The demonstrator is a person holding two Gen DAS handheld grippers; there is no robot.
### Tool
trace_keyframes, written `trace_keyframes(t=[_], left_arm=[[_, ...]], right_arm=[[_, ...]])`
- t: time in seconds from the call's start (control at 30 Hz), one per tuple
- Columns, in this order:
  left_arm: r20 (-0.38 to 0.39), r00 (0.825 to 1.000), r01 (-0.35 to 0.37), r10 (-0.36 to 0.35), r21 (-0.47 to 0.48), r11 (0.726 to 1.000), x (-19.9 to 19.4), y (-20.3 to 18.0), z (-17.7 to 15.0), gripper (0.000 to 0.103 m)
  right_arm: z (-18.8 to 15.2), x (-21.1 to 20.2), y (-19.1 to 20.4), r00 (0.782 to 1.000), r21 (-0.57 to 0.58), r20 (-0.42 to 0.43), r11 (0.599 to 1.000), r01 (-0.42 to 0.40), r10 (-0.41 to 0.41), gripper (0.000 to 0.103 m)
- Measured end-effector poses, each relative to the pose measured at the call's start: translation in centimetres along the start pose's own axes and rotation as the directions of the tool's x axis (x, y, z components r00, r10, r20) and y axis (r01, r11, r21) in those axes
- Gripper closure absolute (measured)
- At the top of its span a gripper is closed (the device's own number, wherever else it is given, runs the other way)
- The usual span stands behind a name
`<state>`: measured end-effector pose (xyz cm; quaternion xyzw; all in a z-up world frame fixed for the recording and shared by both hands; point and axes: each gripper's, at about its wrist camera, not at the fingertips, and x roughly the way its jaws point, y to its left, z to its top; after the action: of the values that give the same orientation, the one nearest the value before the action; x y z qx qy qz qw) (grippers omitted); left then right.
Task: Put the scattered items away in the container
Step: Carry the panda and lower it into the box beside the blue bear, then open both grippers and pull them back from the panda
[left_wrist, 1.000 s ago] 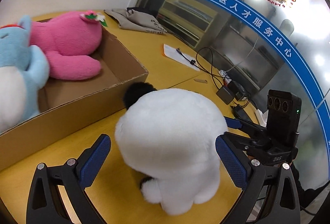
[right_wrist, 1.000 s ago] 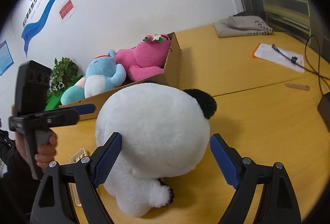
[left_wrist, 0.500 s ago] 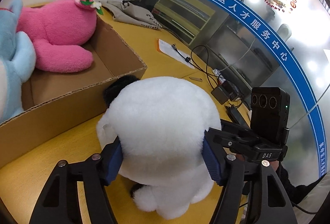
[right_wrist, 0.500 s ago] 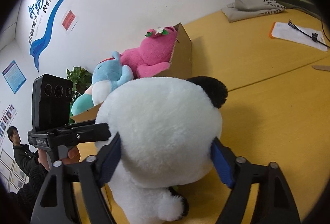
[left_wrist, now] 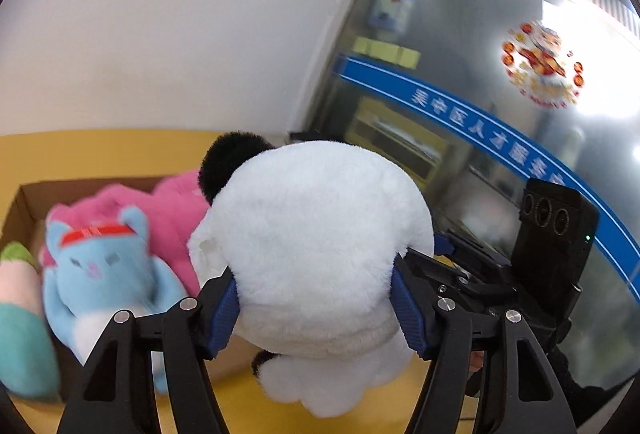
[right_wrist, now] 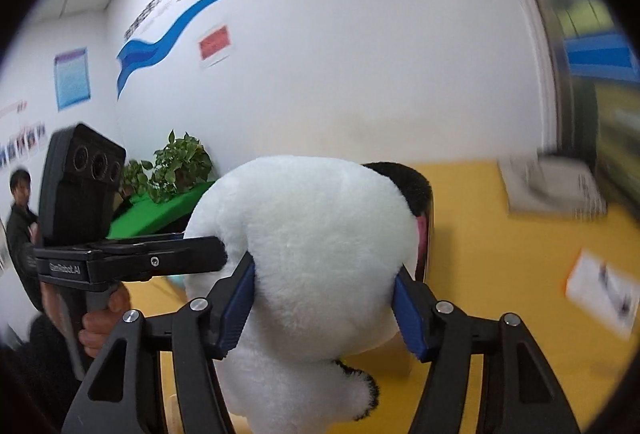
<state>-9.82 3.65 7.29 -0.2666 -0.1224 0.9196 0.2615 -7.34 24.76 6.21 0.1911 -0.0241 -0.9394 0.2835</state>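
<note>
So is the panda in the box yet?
Not yet. The panda is squeezed between both grippers' fingers, beside the box, not inside.

Left gripper (left_wrist: 316,308): blue pads pressed into both sides of the white plush toy (left_wrist: 320,234). Right gripper (right_wrist: 326,308): jaws closing, pads likewise sunk into the toy's fur. A hand (right_wrist: 102,318) grips the left gripper's handle from below.
</note>
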Motion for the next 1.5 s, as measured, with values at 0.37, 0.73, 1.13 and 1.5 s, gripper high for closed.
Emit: trace_keyframes(t=[0.37, 0.73, 1.13, 1.5], left_arm=[[-0.22, 0.97, -0.117, 0.102, -0.057, 0.992, 10.2, 5.4, -3.4, 0.044], [-0.212, 0.968, -0.158, 0.137, -0.082, 0.984, 8.3, 4.5, -3.1, 0.036], [-0.154, 0.943, -0.303, 0.296, -0.025, 0.953, 0.8, 5.5, -4.8, 0.027], [-0.168, 0.893, -0.434, 0.418, -0.073, 0.898, -5.7, 7.3, -8.7, 0.017]], right_arm=[[-5.0, 12.5, -2.1, 0.983, -0.066, -0.179, 0.998, 0.018, -0.029, 0.052], [4.0, 11.3, -0.4, 0.995, -0.068, -0.031, 0.993, 0.096, -0.098, 0.046], [-2.2, 22.5, -2.0, 0.909, -0.055, -0.338, 0.969, 0.239, -0.243, 0.048], [-0.3, 12.4, 1.6, 0.962, 0.066, -0.162, 0.97, 0.233, -0.22, 0.02]])
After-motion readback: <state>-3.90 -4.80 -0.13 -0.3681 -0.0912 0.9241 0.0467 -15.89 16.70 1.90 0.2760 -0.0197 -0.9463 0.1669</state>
